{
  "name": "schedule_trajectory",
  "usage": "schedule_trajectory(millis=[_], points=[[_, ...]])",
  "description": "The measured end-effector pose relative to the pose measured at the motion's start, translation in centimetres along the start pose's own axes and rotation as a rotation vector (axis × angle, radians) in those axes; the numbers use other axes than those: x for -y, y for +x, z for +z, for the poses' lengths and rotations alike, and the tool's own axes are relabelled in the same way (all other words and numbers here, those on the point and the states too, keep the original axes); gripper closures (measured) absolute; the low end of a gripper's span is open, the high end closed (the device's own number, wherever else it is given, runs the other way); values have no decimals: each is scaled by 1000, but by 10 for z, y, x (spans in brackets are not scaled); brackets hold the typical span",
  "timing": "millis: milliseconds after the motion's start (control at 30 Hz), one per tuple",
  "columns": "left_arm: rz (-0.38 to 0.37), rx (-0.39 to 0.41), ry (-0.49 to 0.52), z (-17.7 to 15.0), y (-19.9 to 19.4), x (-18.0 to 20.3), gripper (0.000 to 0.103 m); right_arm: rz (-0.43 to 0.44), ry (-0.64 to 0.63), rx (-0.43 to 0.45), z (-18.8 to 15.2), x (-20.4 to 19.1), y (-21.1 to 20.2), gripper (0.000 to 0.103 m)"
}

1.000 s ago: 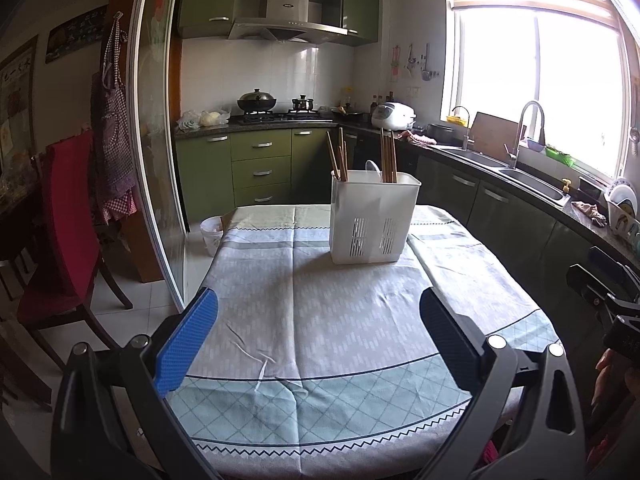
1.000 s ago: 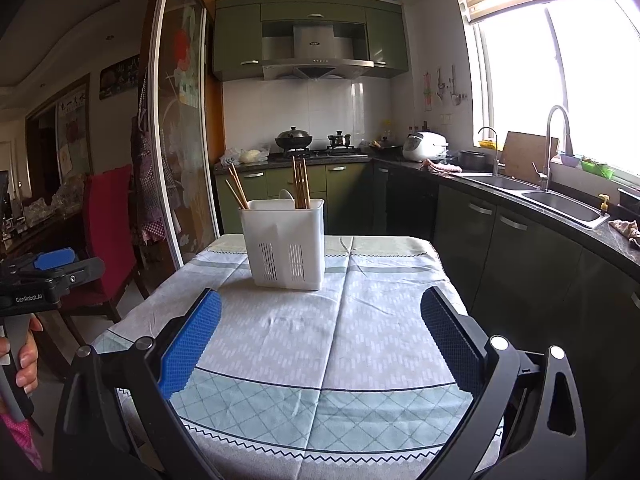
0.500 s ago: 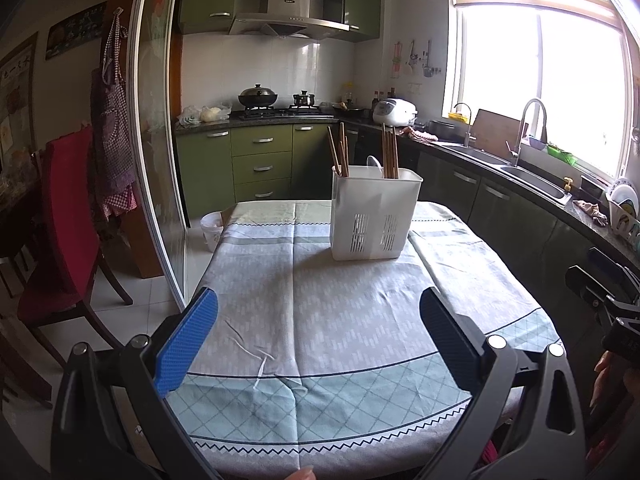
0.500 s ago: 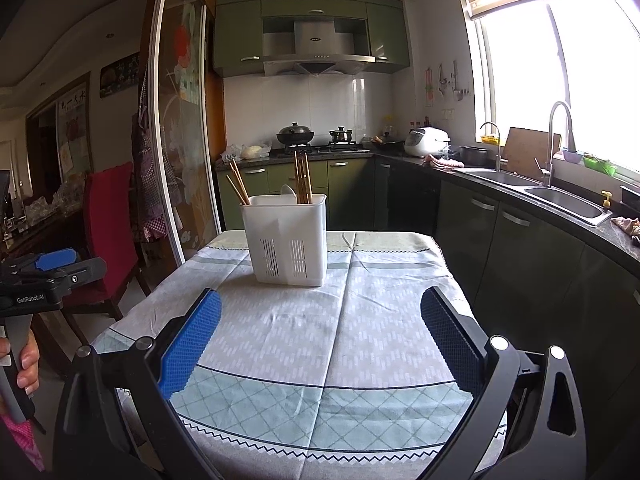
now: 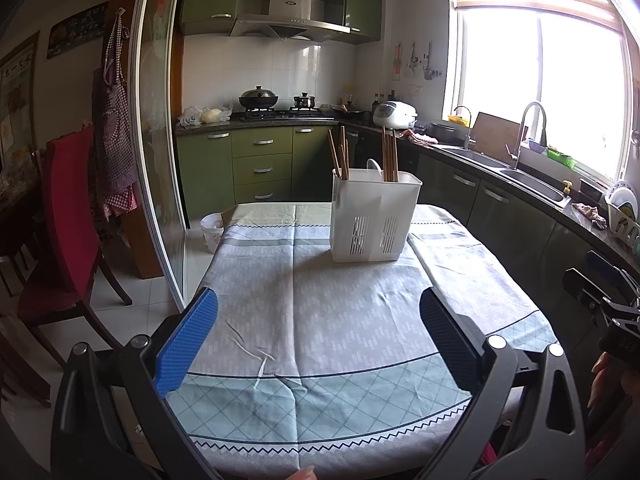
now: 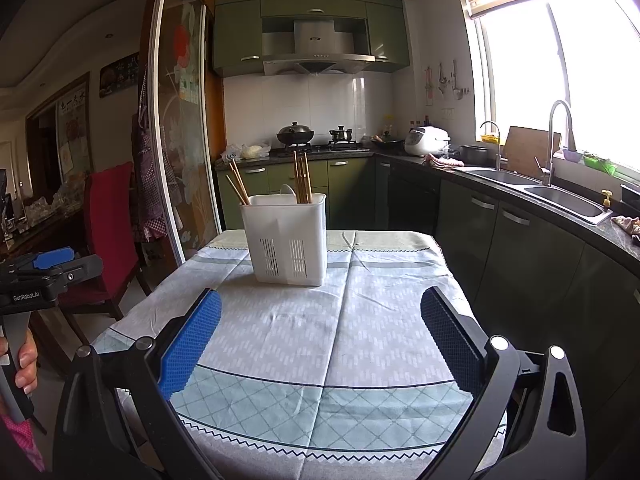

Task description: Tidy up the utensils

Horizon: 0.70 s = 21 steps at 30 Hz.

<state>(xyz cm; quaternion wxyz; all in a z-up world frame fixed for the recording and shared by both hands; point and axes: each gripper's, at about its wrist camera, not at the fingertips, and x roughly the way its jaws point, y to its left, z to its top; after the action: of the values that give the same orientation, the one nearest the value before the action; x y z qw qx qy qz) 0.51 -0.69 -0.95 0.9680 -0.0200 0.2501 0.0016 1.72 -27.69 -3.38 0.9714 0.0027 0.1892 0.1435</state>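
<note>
Your left gripper (image 5: 318, 334) has its jaws spread wide with nothing between them, hovering over the near edge of the bench (image 5: 340, 312), which is covered by a grey and pale-green patterned tablecloth (image 5: 320, 396). Your right gripper (image 6: 320, 338) is the same: jaws wide, holding nothing, above the near end of the cloth.

The white utensil holder (image 5: 374, 216) stands upright on the far half of the bench, well apart from both grippers. In the right wrist view it sits left of centre (image 6: 286, 238). Wooden chopsticks (image 5: 340, 156) lean in its left compartment, and a second bunch of chopsticks (image 5: 389, 156) stands nearly upright in the right compartment. A white spoon (image 5: 374, 167) pokes up between the 2 bunches.

A red chair (image 5: 68, 216) stands left of the bench.
</note>
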Motion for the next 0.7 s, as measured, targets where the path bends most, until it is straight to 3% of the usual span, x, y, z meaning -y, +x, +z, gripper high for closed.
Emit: schedule_trajectory(millis=[700], points=[[13, -1, -8, 0, -2, 2, 7, 4, 1, -2, 0, 3, 0, 5]])
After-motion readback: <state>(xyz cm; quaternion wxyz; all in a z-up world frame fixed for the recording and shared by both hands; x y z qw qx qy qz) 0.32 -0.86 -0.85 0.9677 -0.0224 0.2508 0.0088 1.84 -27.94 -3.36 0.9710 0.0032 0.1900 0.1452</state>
